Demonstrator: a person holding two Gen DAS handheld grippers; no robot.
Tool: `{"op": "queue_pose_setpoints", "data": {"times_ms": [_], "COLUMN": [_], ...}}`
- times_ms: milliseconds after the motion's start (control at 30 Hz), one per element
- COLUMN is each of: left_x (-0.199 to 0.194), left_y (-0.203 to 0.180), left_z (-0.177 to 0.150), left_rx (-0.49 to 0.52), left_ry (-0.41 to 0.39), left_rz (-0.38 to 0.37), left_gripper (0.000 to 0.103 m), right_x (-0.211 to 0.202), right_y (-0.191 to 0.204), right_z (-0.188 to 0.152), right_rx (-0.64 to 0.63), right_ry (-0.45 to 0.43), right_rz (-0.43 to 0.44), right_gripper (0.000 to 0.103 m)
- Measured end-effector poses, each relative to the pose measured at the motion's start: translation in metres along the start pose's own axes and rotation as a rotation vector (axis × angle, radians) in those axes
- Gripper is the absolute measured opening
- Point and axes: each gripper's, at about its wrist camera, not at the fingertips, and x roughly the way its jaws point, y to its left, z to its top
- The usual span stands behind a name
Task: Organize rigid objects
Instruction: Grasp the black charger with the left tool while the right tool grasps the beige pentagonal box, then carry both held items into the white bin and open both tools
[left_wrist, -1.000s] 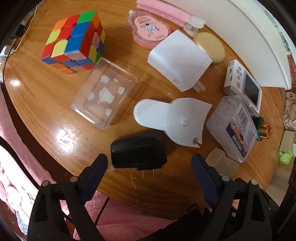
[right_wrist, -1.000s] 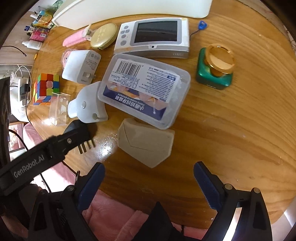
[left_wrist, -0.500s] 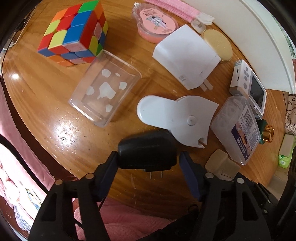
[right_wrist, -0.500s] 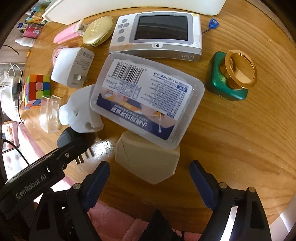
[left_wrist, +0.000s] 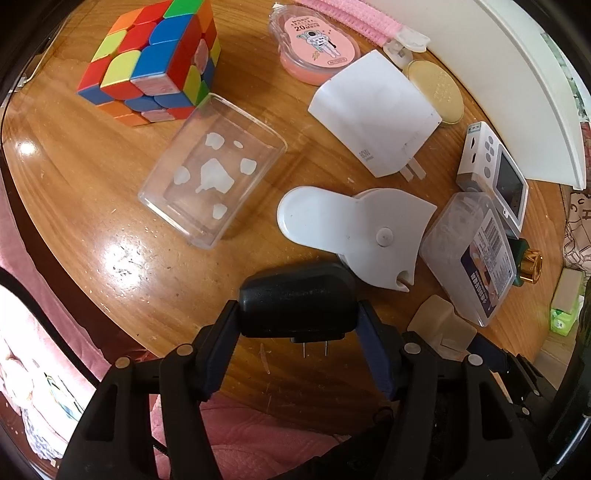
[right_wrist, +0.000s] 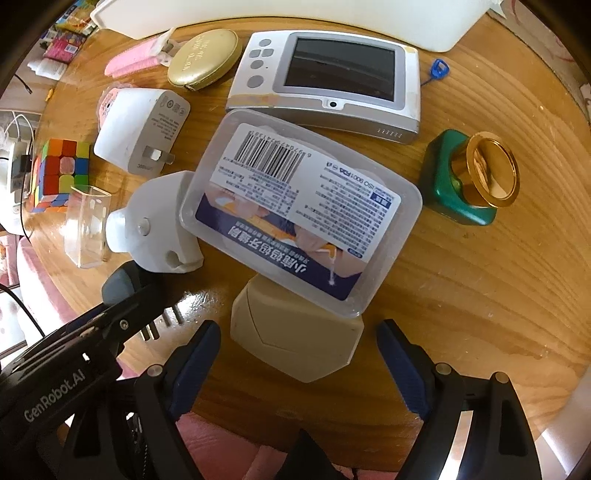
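Round and glossy, our wooden desk (left_wrist: 92, 221) carries a crowd of rigid things, with a white tray (right_wrist: 258, 18) at its far edge. Largest is the grey screen device (right_wrist: 332, 77), then the labelled plastic box (right_wrist: 299, 218) propped on the beige block (right_wrist: 295, 343). Our left tongs (left_wrist: 298, 325) are clenched on the black plug adapter (left_wrist: 295, 301) at the near edge. Our right tongs (right_wrist: 297, 354) straddle the beige block, closing, pads not yet pressing. We judge that lifting the block could tip the box onto the white holder (right_wrist: 155, 225), since it leans there. The adapter's 2 prongs (left_wrist: 314, 349) could snag.
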Motion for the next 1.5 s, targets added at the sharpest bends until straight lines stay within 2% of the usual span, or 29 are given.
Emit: {"op": "queue_pose_setpoints", "data": {"times_ms": [200,400,700,933,1067,1233,1500], "left_x": [-0.009,-0.018,-0.037,-0.069,-0.085,-0.109,-0.162], "left_y": [0.004,0.01,0.016,0.016,0.021,0.025,0.028], "left_z": [-0.006,-0.009,-0.013,-0.012,-0.005,0.01,0.025], "left_rx": [0.002,0.014,0.077,0.16,0.204,0.278,0.412], "left_ry": [-0.013,-0.024,-0.059,-0.107,-0.13,-0.169,-0.309], "left_rz": [-0.002,-0.003,0.012,0.024,0.025,0.03,0.021], "left_gripper": [0.066,0.066,0.066,0.066,0.066,0.066,0.066], "right_x": [0.002,0.005,0.003,0.009,-0.001,-0.015,-0.044], "right_y": [0.008,0.007,0.012,0.01,0.006,0.026,0.051], "right_z": [0.007,0.011,-0.018,-0.037,-0.049,-0.058,-0.075], "right_rx": [0.005,0.019,0.068,0.148,0.182,0.222,0.294], "right_ry": [-0.033,-0.041,-0.038,-0.045,-0.078,-0.138,-0.285], "right_rz": [-0.044,-0.042,-0.016,0.0,0.002,-0.003,-0.028], "right_gripper": [0.066,0.066,0.066,0.066,0.066,0.066,0.066]}}
